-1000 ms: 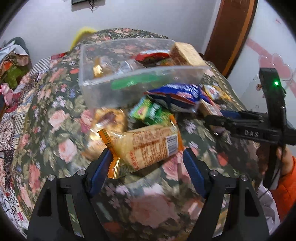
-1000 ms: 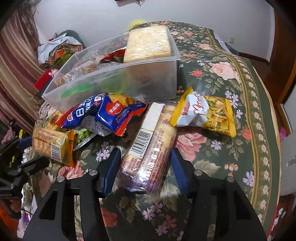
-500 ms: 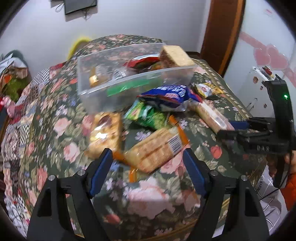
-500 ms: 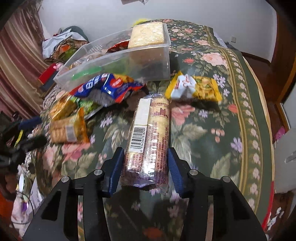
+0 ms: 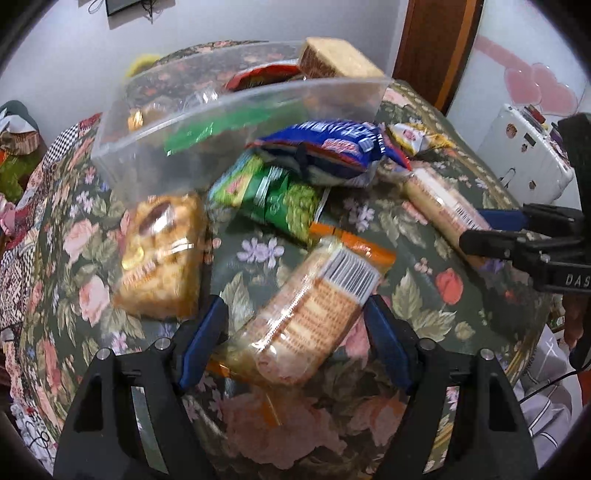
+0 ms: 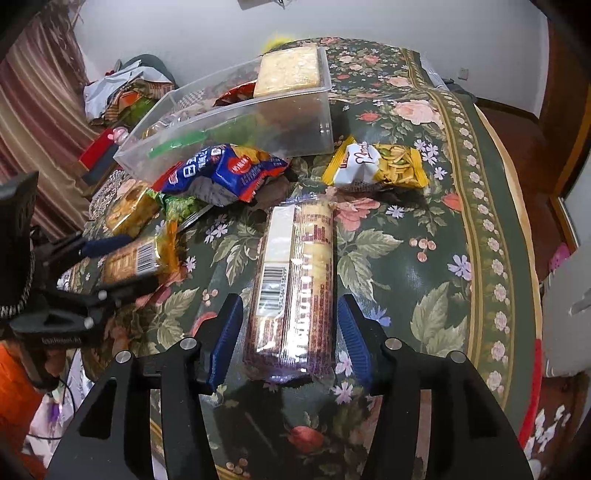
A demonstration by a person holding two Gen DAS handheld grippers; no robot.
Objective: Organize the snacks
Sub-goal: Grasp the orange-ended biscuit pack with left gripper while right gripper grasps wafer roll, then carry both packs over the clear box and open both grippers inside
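The snacks lie on the flowered tablecloth (image 6: 424, 229) in front of the clear plastic bin (image 6: 295, 110). The left gripper (image 5: 295, 339) is open, its blue fingers on both sides of the orange cracker pack (image 5: 310, 306). The right gripper (image 6: 290, 341) is also open around the long biscuit roll (image 6: 295, 280). A blue chip bag (image 6: 225, 173) and a yellow bag (image 6: 380, 166) lie near the bin

A dark green floral cloth (image 6: 436, 258) covers the table. Behind it stands a plain pale wall (image 6: 332, 18), with striped reddish curtains (image 6: 33, 122) at one side, a brown wooden door (image 5: 439, 48) opposite, and heaped clothes (image 6: 122, 92) nearby.
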